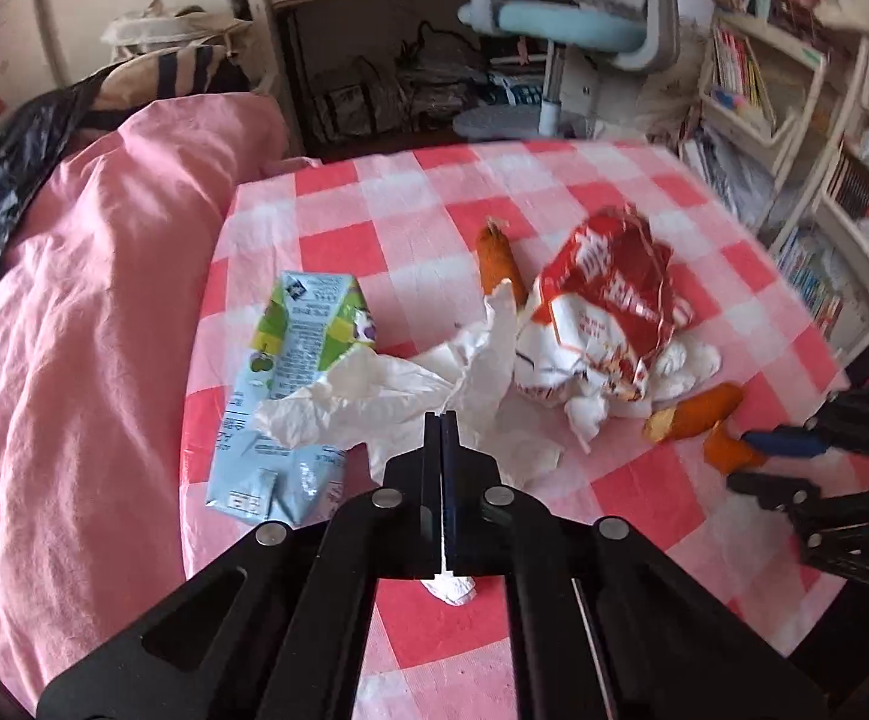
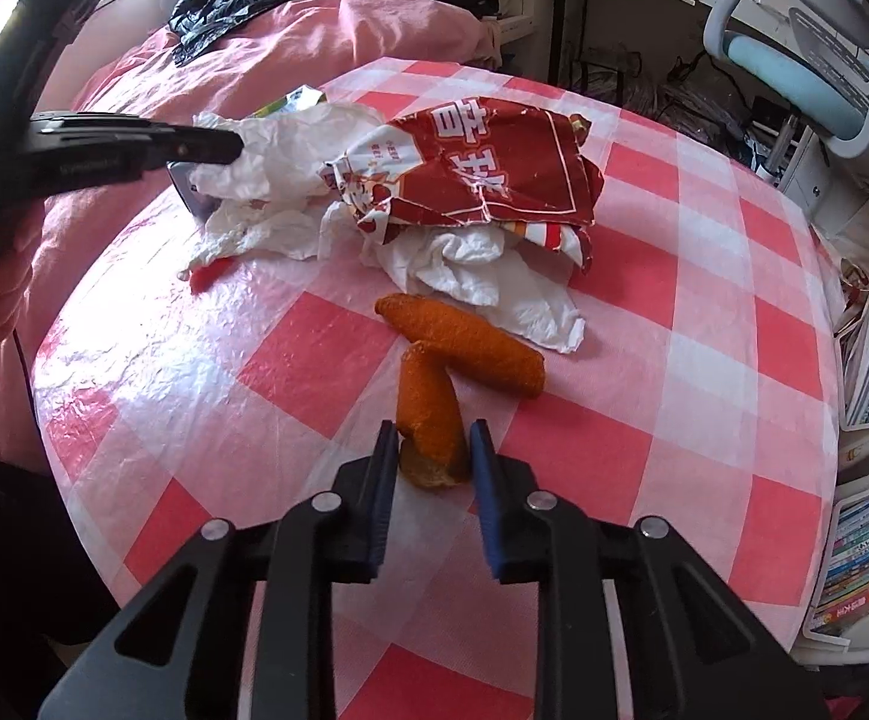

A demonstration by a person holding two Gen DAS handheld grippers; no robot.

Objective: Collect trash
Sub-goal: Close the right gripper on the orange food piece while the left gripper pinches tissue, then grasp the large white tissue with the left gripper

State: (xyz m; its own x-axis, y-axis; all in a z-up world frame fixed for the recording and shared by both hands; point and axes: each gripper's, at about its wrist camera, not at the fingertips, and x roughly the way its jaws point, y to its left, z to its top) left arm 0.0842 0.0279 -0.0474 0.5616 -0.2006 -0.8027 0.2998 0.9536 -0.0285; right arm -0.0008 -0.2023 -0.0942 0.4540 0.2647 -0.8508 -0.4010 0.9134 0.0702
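Left tool [image 1: 441, 420]: its jaws are sitting pressed together, pinching the crumpled white tissue [image 1: 374, 402]; a bit of white paper is showing between the jaws further back. In the right wrist view its tip [image 2: 236, 147] is touching the same tissue.
Right tool [image 2: 431, 438]: its jaws are standing narrowly apart on either side of the near orange sausage piece [image 2: 431, 414]; the blue pads are lying right against its sides, so it is gripping that piece.
Second sausage piece [image 2: 464, 342]: it is lying on the surface, touching the far end of the gripped one.
Third sausage piece [image 1: 497, 258]: it is lying behind the tissue, beside the wrapper.
Red and white wrapper [image 1: 608, 306]: it is lying crumpled on top of more white tissue at mid-surface.
Drink carton [image 1: 290, 384]: it is lying flattened at the surface's edge, partly under the tissue.
Surface [image 2: 704, 312]: it is wearing a red and white checked cover, next to a pink bedcover [image 1: 74, 330].
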